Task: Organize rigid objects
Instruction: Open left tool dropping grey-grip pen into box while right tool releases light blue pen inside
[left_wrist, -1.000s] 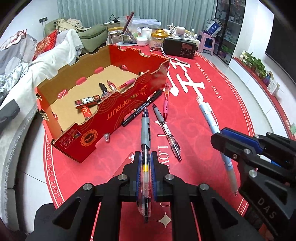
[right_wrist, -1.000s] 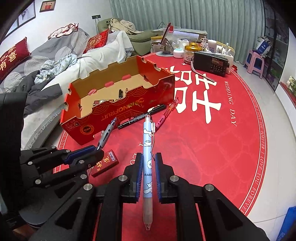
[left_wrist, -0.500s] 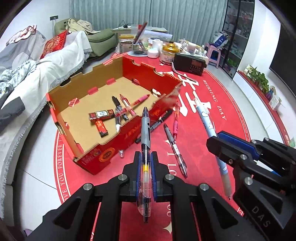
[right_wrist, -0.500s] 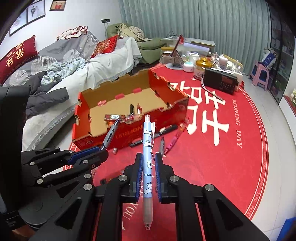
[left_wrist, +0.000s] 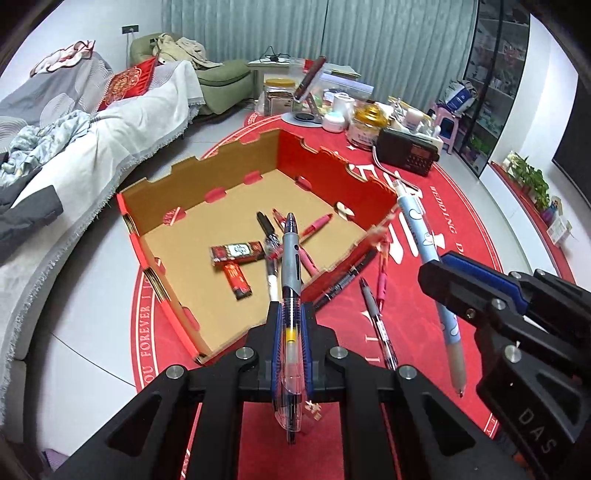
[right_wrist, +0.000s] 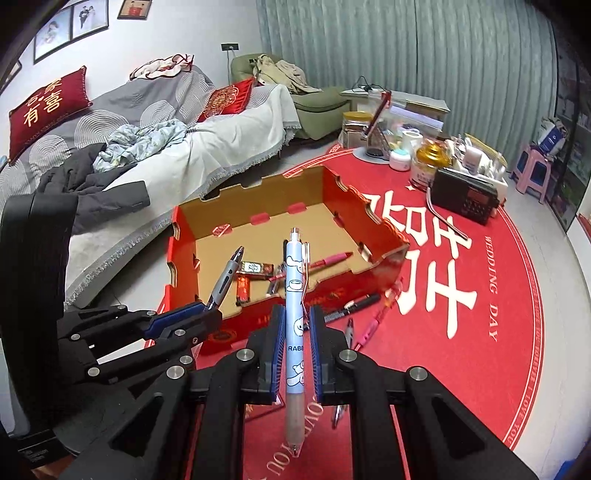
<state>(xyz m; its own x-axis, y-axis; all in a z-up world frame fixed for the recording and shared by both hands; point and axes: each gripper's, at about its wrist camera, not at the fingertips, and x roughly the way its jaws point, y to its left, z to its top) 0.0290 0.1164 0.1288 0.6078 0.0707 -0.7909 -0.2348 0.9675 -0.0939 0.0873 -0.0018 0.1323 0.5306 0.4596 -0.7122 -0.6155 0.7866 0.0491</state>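
The left gripper (left_wrist: 291, 343) has its jaws closed on a grey-barrelled pen (left_wrist: 290, 266), whose tip reaches out over the near wall of the red cardboard box (left_wrist: 147, 258). The right gripper (right_wrist: 295, 354) has its jaws clamped on a light blue cartoon pen (right_wrist: 294, 295), held upright along the fingers and likewise aimed at the box. The left wrist view looks down into the box and shows its contents plainly: two small red packets (left_wrist: 236, 258), a black pen (left_wrist: 265, 225) and a pink pen (left_wrist: 314, 227) lying crossed on the brown floor. It also shows three pens on the red rug (left_wrist: 424, 332) just outside the box's corner: a black marker (left_wrist: 347, 277), a pink pen (left_wrist: 381, 280) and a clear pen (left_wrist: 376, 325). The right wrist view adds the wider room: a sofa (right_wrist: 147, 122) with red cushions, framed pictures on the wall, and a black radio (right_wrist: 465, 199) among jars at the rug's far edge.
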